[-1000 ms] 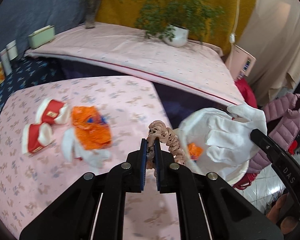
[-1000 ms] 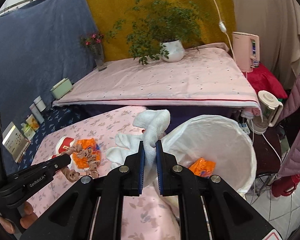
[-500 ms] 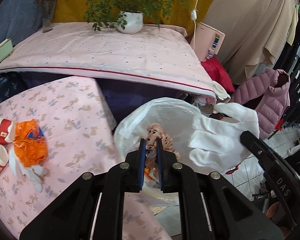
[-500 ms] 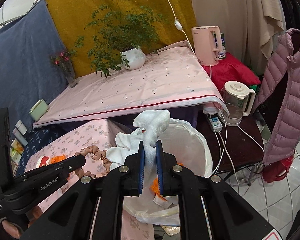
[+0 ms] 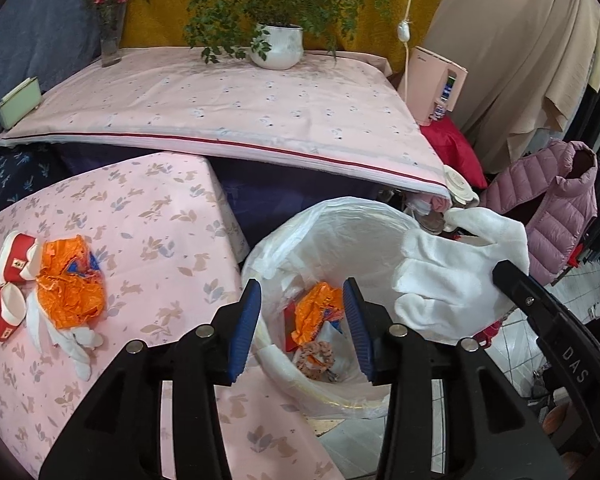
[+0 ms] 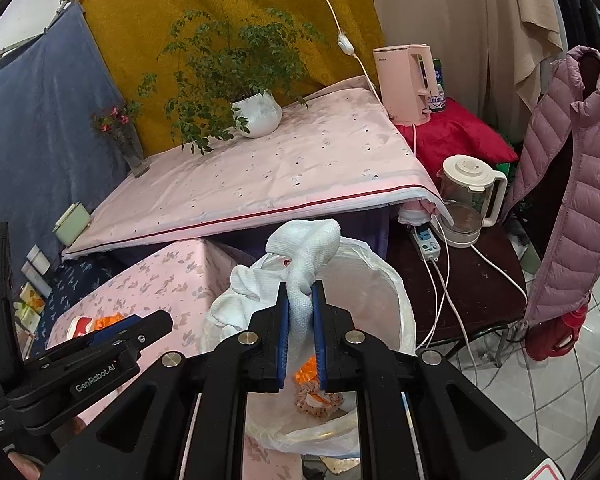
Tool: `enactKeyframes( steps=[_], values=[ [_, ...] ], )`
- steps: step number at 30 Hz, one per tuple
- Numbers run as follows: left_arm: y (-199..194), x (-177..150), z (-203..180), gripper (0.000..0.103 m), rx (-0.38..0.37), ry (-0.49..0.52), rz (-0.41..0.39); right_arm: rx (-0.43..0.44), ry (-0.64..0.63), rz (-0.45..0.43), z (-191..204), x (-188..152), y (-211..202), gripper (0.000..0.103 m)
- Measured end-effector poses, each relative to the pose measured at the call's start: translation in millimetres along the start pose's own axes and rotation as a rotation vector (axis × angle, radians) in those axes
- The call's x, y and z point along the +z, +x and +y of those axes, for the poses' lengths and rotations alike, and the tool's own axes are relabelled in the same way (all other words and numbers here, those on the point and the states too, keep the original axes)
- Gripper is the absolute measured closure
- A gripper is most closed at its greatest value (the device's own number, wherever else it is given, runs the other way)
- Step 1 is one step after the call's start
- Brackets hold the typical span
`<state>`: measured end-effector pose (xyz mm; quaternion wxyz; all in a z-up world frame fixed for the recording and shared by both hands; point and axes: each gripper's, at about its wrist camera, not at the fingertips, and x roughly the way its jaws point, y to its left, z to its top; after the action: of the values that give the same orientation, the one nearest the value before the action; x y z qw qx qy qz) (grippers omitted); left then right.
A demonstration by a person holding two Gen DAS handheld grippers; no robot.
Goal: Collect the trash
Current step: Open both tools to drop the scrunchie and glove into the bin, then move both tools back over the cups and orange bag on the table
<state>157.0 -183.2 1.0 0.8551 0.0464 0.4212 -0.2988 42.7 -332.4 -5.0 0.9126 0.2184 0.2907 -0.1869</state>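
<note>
The left hand-held gripper (image 5: 302, 326) hovers over the lined trash bin (image 5: 340, 216), jaws wide apart and empty; half a second ago they pinched the beige scrunchie (image 5: 318, 354), which now lies in the bin beside an orange wrapper (image 5: 320, 310). More trash (image 5: 70, 294) waits on the worktop (image 5: 160, 216). In the right view, the right hand-held gripper (image 6: 300, 334) clamps a white glove (image 6: 304, 256) above the bin, partly hiding its contents.

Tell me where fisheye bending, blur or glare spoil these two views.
Left wrist view: dark corners, the far table's edge bows, the white glove is overexposed, its weave washed out. Right wrist view: the same corner vignette, the purple jacket curves along the rim, while the glove's knit stays crisp; no strong blur in either.
</note>
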Motion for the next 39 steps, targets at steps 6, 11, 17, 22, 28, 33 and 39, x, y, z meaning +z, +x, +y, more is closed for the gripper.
enactKeyframes(
  steps=[6, 11, 17, 22, 28, 33, 39],
  values=[
    [-5, -4, 16, 0.056, 0.039, -0.027, -0.01, 0.011, -0.007, 0.01, 8, 0, 8, 0.087],
    [-11, -6, 29, 0.044, 0.076, -0.047, -0.025, 0.012, -0.016, 0.002, 19, 1, 11, 0.073],
    [-15, -8, 44, 0.041, 0.096, -0.077, -0.027, 0.028, -0.039, 0.0, 35, 0, 8, 0.061],
    [-20, -13, 56, 0.038, 0.112, -0.094, -0.032, 0.036, -0.069, 0.006, 49, -4, 6, 0.054],
    [-27, -20, 75, 0.034, 0.134, -0.131, -0.036, 0.057, -0.102, 0.019, 70, -11, 5, 0.051],
    [-34, -29, 98, 0.032, 0.156, -0.175, -0.039, 0.081, -0.136, 0.034, 92, -18, 5, 0.05],
    [-44, -40, 137, 0.023, 0.199, -0.253, -0.043, 0.115, -0.178, 0.052, 121, -28, 7, 0.047]
  ],
)
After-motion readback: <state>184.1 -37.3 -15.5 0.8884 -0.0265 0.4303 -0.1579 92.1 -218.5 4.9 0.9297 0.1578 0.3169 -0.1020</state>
